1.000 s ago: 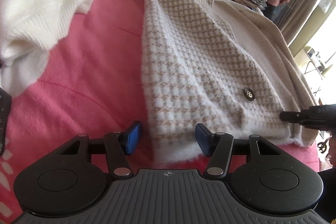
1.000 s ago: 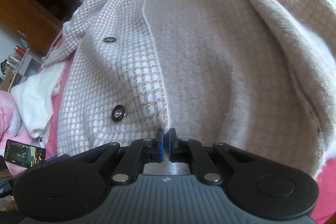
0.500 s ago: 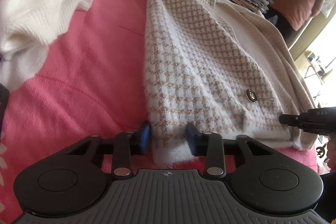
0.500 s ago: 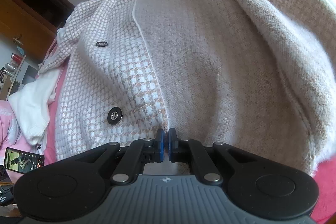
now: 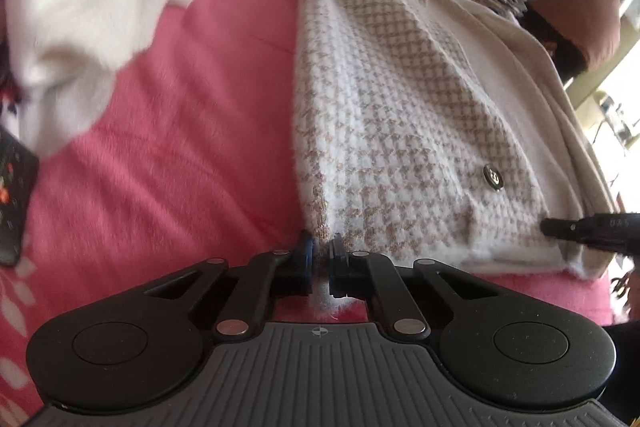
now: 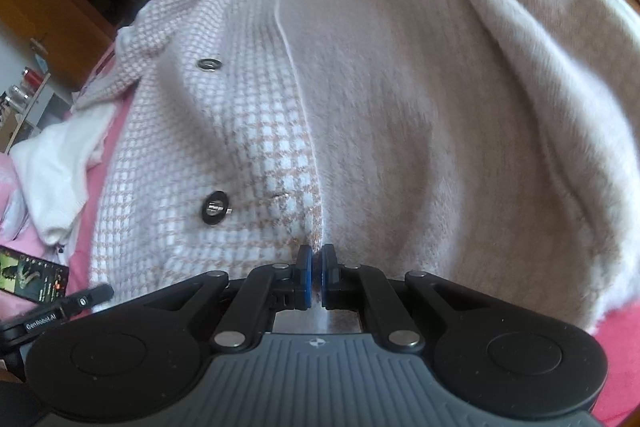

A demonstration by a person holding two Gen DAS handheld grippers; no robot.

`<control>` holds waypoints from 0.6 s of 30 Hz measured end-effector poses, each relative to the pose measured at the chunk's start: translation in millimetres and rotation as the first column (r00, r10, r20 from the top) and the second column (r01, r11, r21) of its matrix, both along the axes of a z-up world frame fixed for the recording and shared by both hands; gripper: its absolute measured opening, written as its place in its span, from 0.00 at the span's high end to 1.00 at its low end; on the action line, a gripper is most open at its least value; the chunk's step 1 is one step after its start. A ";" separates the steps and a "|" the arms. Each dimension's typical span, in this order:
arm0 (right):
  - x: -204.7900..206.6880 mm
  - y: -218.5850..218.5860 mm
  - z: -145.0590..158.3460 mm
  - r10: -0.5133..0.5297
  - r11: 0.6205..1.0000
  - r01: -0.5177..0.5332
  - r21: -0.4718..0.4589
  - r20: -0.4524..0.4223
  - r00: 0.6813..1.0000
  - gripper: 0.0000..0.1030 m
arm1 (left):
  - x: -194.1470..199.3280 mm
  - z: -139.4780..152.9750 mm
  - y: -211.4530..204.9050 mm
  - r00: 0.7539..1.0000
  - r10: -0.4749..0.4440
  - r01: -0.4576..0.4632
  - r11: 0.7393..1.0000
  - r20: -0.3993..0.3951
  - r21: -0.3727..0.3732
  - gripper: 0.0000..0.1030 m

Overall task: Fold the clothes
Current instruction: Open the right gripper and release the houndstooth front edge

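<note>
Cardigan (image 5: 400, 131) hem pinched by left gripper (image 5: 320, 259) and right gripper (image 6: 316, 271) | lift evenly toward 12 o'clock, keeping hem taut

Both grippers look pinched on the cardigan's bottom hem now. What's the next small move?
Probably lift both corners together and carry the hem up toward the collar. The left gripper is shut on the checked cardigan at its hem corner, the right gripper on the hem at the front opening, and the cardigan lies spread on the pink blanket.
</note>
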State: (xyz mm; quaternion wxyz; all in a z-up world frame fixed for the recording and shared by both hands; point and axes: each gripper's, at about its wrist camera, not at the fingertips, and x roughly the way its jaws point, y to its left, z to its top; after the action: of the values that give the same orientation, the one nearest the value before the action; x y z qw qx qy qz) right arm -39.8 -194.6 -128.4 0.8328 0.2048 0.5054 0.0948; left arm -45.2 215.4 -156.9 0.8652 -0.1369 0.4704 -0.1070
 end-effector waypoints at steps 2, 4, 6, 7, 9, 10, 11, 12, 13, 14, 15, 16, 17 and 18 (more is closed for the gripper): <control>1.0 0.1 0.7 0.002 1.000 -0.002 -0.001 -0.002 1.000 0.96 | 0.7 0.2 -1.9 1.000 -0.015 0.015 1.000 0.005 0.011 0.95; 1.6 0.3 1.9 0.006 1.000 -0.006 -0.004 -0.003 1.000 0.96 | 2.1 -1.0 -3.0 1.000 -0.024 0.024 1.000 0.002 0.017 0.92; 1.5 -1.7 3.0 0.002 1.000 -0.002 0.004 -0.007 1.000 0.93 | 2.7 -0.9 -3.4 0.999 -0.034 0.034 0.999 0.002 0.023 0.90; 1.4 -2.8 3.5 -0.001 1.000 0.001 0.009 -0.008 1.000 0.91 | 1.8 -0.2 -3.2 0.999 -0.039 0.039 0.999 0.003 0.027 0.88; -1.3 -5.9 4.8 -0.007 1.000 0.007 0.012 -0.006 1.000 0.85 | -0.8 1.7 -2.3 0.999 -0.046 0.046 0.998 0.004 0.036 0.80; -2.5 -7.6 6.0 -0.012 1.000 0.012 0.013 -0.006 1.000 0.83 | -1.6 3.6 -1.4 0.999 -0.046 0.046 0.998 0.007 0.039 0.76; -3.7 -9.5 7.9 -0.020 1.000 0.020 0.012 -0.006 1.000 0.79 | -2.1 6.0 -0.3 0.999 -0.044 0.044 0.998 0.012 0.043 0.73; -5.1 -11.6 10.4 -0.028 1.000 0.028 0.011 -0.003 1.000 0.75 | -2.7 8.4 0.8 0.999 -0.042 0.041 0.998 0.016 0.047 0.67; -5.4 -14.2 14.1 -0.037 0.999 0.037 0.012 0.007 0.999 0.72 | -3.3 10.7 1.9 0.999 -0.040 0.039 0.998 0.021 0.050 0.62; -5.3 -16.9 18.1 -0.045 0.999 0.045 0.016 0.018 0.999 0.67 | -3.8 13.1 3.0 0.999 -0.038 0.036 0.998 0.026 0.054 0.61; -5.3 -19.6 22.1 -0.053 0.998 0.053 0.019 0.030 0.998 0.63 | -4.4 15.5 4.1 0.999 -0.035 0.034 0.998 0.031 0.057 0.58; -2.7 -22.2 26.6 -0.059 0.998 0.058 0.031 0.043 0.997 0.63 | -4.9 17.9 5.3 0.999 -0.033 0.031 0.998 0.035 0.061 0.57; 0.7 -24.8 31.2 -0.065 0.997 0.062 0.047 0.056 0.996 0.63 | -5.5 20.3 6.4 0.999 -0.031 0.029 0.998 0.040 0.064 0.56; 6.8 -26.9 35.1 -0.068 0.996 0.064 0.068 0.069 0.995 0.63 | -3.8 20.9 6.8 0.999 -0.028 0.026 0.998 0.039 0.061 0.56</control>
State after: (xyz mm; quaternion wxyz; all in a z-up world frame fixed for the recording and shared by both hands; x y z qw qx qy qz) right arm -32.9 -221.5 -93.3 0.8459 0.2452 0.4648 0.0910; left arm -49.0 222.2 -135.9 0.8766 -0.1021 0.4579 -0.1069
